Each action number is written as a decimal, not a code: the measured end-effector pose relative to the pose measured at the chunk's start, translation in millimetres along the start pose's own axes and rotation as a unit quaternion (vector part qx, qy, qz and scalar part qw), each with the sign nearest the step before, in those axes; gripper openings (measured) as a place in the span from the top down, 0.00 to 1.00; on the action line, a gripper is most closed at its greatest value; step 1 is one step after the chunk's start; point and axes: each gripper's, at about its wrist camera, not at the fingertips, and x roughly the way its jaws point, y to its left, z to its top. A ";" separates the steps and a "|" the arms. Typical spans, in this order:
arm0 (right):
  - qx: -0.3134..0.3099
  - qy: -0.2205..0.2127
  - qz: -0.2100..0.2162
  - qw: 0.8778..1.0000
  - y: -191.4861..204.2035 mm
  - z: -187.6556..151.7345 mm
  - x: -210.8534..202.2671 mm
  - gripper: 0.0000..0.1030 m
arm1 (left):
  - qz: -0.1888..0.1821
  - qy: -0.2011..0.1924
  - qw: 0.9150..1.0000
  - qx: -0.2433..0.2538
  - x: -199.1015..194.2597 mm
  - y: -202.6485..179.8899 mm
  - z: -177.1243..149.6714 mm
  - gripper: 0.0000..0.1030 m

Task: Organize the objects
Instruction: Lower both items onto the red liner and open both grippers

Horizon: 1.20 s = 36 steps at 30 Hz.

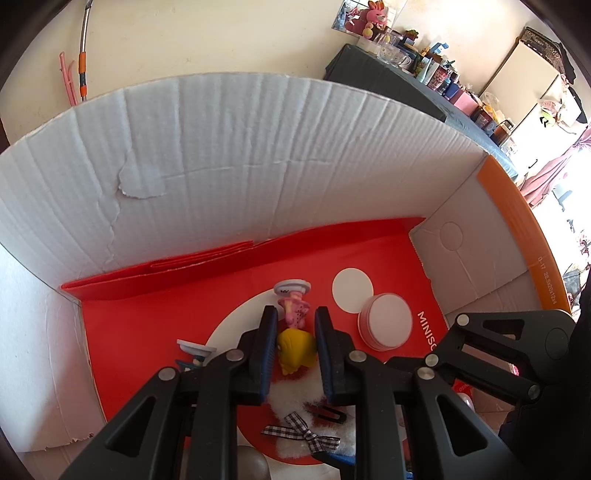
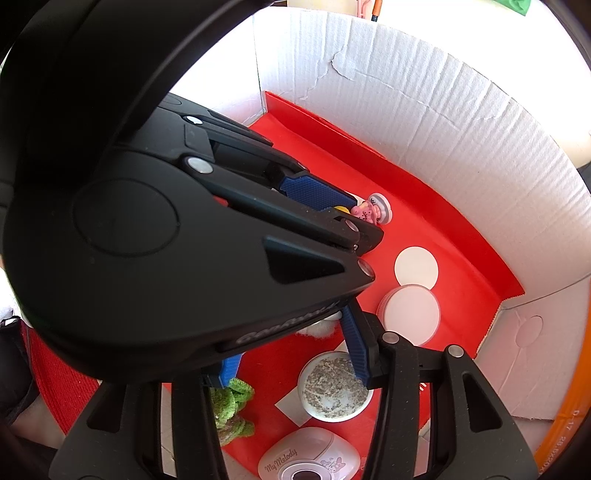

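Only rightward: green scrunchie (image 2: 231, 406).

A cluttered dark counter (image 1: 384, 79) stands beyond the box, carrying glass cups (image 1: 397, 55), bottles and a pink plush rabbit (image 1: 373, 16). A mop handle (image 1: 83, 51) leans on the cream wall (image 1: 207, 37) beside pink hangers (image 1: 67, 77).

Both views are bright with daylight; in the left wrist view the window area (image 1: 576, 206) right of the cardboard box (image 1: 221, 155) is blown out to white; in the right wrist view the box wall (image 2: 424, 110) glares white at its upper left. The red liner (image 1: 388, 258) is strongly saturated. Shadows in the box are soft. Fisheye bends the box edges, and dark vignette closes the corners; focus is sharp.
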 end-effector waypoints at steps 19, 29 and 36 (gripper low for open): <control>0.001 0.000 0.000 1.000 8.2 5.2 2.4 0.54 | 0.000 -0.002 1.000 -0.006 -3.8 2.6 0.9 0.71; 0.004 0.002 -0.005 1.000 9.1 9.2 5.5 0.54 | -0.006 -0.006 1.000 -0.010 -6.5 4.3 1.8 0.69; 0.005 0.002 -0.007 1.000 9.4 9.4 6.6 0.53 | -0.001 -0.010 1.000 -0.008 -10.9 1.4 3.5 0.69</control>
